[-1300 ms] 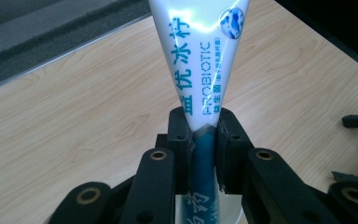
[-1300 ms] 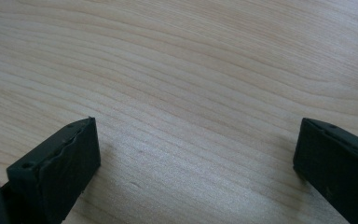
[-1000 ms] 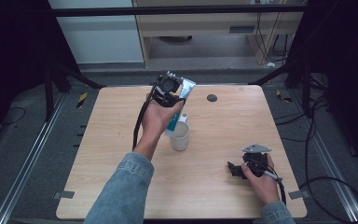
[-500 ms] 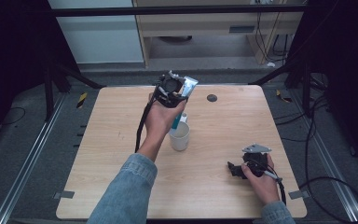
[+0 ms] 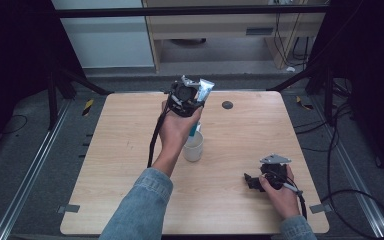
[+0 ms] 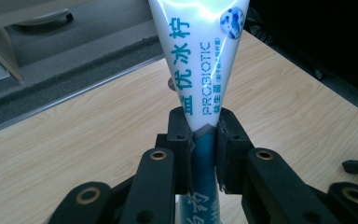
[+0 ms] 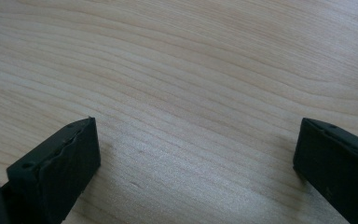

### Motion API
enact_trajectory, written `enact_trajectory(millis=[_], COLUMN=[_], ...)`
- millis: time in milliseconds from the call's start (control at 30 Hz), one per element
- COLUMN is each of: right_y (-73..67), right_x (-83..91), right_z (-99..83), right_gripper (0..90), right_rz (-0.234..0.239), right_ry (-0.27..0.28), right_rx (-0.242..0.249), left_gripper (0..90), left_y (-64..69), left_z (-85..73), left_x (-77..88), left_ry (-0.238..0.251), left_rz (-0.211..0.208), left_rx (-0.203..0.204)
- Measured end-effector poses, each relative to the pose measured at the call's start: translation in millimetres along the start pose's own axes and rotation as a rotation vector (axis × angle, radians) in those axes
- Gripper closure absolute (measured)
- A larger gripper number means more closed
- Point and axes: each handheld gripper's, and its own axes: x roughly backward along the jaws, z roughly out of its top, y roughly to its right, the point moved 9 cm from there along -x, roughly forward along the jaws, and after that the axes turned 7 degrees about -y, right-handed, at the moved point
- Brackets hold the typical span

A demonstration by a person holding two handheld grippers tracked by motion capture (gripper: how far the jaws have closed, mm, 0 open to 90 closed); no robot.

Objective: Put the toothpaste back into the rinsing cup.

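Now the left hand-held gripper [image 6: 200, 154] clenches a toothpaste tube [image 6: 200, 65], raised higher than a second ago above the white cup [image 5: 193, 147] on the table [image 5: 115, 165]; seemingly pulled out. Right hand-held gripper [image 5: 260, 180] rests released, jaws wide apart.

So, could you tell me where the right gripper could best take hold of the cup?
Probably the cup by its rim wall, from above: it stands upright and open-topped on the table. The right gripper, jaws open, would suit the side away from the tube that the left gripper holds over it.
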Motion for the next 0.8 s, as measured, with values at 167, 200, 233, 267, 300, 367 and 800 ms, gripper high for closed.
enact_trajectory(millis=[167, 200, 233, 267, 300, 367, 800], right_y=[0.0, -0.2, -0.2, 0.0, 0.0, -0.5, -0.6], right_x=[0.0, 0.0, 0.0, 0.0, 0.0, 0.1, 0.3], right_z=[0.0, 0.1, 0.1, 0.0, 0.0, 0.0, 0.0], right_gripper=[0.6, 0.7, 0.7, 0.7, 0.7, 0.7, 0.7], right_rz=[0.000, 0.001, 0.001, 0.000, 0.000, 0.003, 0.003], right_ry=[0.000, 0.001, 0.001, 0.000, 0.000, 0.000, -0.002], right_rx=[0.000, -0.002, -0.002, 0.000, 0.000, -0.004, -0.006], left_gripper=[77.9, 78.0, 78.0, 78.0, 77.9, 77.9, 77.9], left_y=[1.2, 1.2, 2.1, 2.6, 2.2, 2.4, 4.4], left_z=[-4.0, -5.4, -6.6, -7.3, -8.2, -9.2, -13.2], left_x=[-2.2, -2.8, -3.8, -4.6, -4.5, -4.1, -0.2], left_ry=[0.015, 0.013, 0.017, 0.024, 0.026, 0.039, 0.103], left_rz=[0.014, 0.022, 0.019, 0.017, 0.020, 0.024, 0.023], left_rx=[-0.007, -0.013, -0.012, -0.008, -0.011, -0.011, -0.002])
